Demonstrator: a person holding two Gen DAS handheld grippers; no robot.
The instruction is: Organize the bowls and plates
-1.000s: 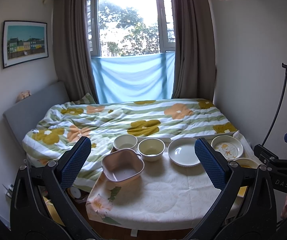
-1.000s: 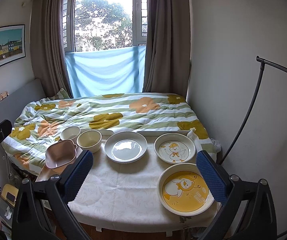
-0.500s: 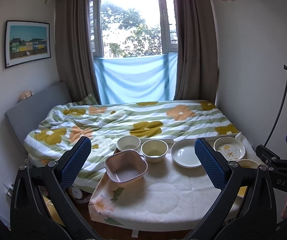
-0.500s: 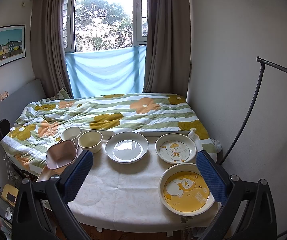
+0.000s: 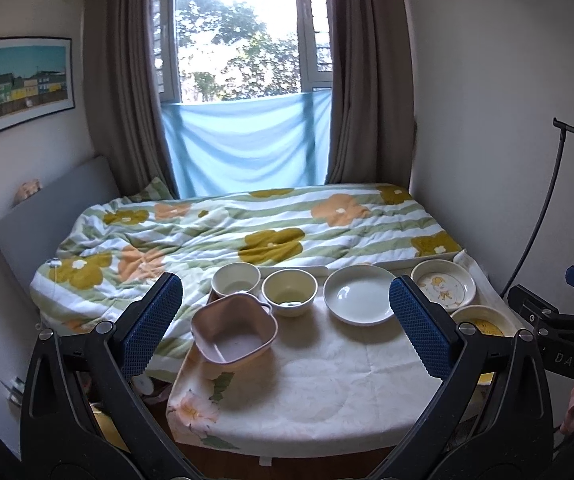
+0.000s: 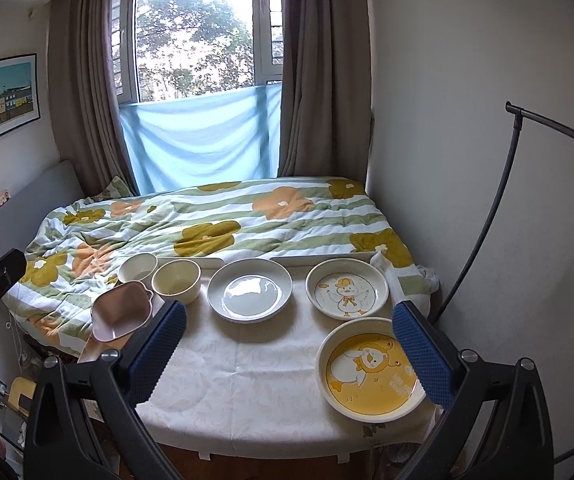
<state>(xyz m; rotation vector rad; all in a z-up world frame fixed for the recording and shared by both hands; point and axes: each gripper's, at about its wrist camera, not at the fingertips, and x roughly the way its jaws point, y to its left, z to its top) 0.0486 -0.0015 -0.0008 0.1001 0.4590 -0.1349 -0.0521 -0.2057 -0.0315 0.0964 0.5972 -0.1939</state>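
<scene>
Your left gripper (image 5: 285, 322) is spread wide, its blue pads (image 5: 149, 326) far apart and touching nothing; it hangs in the air short of the table (image 5: 327, 392). Your right gripper (image 6: 289, 354) is just as wide open and holds nothing, though in its view the right pad overlaps the near rim of the yellow duck plate (image 6: 371, 374); whether they touch cannot be told.

The table carries a pale floral cloth. Take the plain white plate (image 6: 250, 290) at the middle of the far row as your landmark. Nearest you, to its right and toward you, lies the yellow duck plate, flat. To the landmark's left and a little nearer sits the pink square bowl (image 5: 234, 334), at the table's left edge, its mouth tipped toward you and its small handle pointing at the far row. Just left of the landmark stands the cream bowl (image 5: 289, 292), upright, and beyond that the white bowl (image 5: 236, 278), upright, close to the pink one. Just right of the landmark lies the white duck plate (image 6: 347, 289), the duck's head pointing away from you.

Behind the landmark the table meets a bed with a flowered quilt (image 6: 215, 224). Farther back hang a blue cloth (image 5: 247, 144), brown curtains and a window (image 5: 243, 32); a framed picture (image 5: 27, 84) is on the left wall.
</scene>
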